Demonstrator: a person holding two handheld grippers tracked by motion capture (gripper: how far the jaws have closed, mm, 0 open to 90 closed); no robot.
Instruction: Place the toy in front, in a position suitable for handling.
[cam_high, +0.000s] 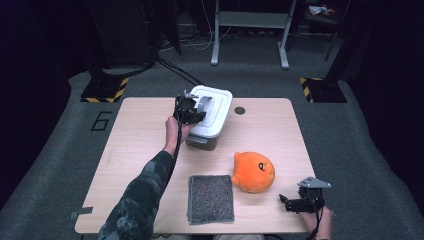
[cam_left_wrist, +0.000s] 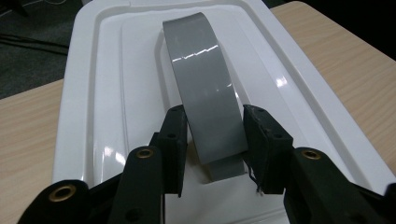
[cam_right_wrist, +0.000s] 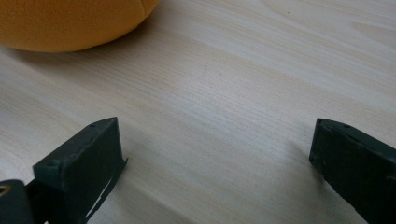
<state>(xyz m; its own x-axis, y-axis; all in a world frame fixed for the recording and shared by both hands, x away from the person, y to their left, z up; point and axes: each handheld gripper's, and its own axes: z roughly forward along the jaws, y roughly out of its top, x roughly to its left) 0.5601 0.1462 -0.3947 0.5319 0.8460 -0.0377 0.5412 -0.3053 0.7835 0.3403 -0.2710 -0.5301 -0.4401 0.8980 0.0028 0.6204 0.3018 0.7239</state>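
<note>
A wooden table (cam_high: 135, 150) is seen from above, with grey carpet around it. At the far middle of the table a box is set, closed by a white lid (cam_high: 220, 107). A grey handle (cam_left_wrist: 205, 88) is arched over the middle of the lid.

An orange plush toy (cam_high: 253, 171) is found right of the middle, nearer to the person. A grey mat (cam_high: 210, 198) is laid flat just left of the toy, near the front edge. A small dark round hole (cam_high: 240, 110) is seen in the table, right of the box.

The left gripper (cam_left_wrist: 212, 135) is held over the near left side of the lid by a hand in a dark patterned sleeve (cam_high: 137, 200). Its jaws are set on either side of the grey handle. The right jaw is pressed against the handle's edge, and the left jaw is right beside the other edge; whether it touches cannot be told.

The right gripper (cam_high: 289, 201) is rested at the near right corner of the table, just right of the toy. Its jaws are wide apart, with bare wood between them.
</note>
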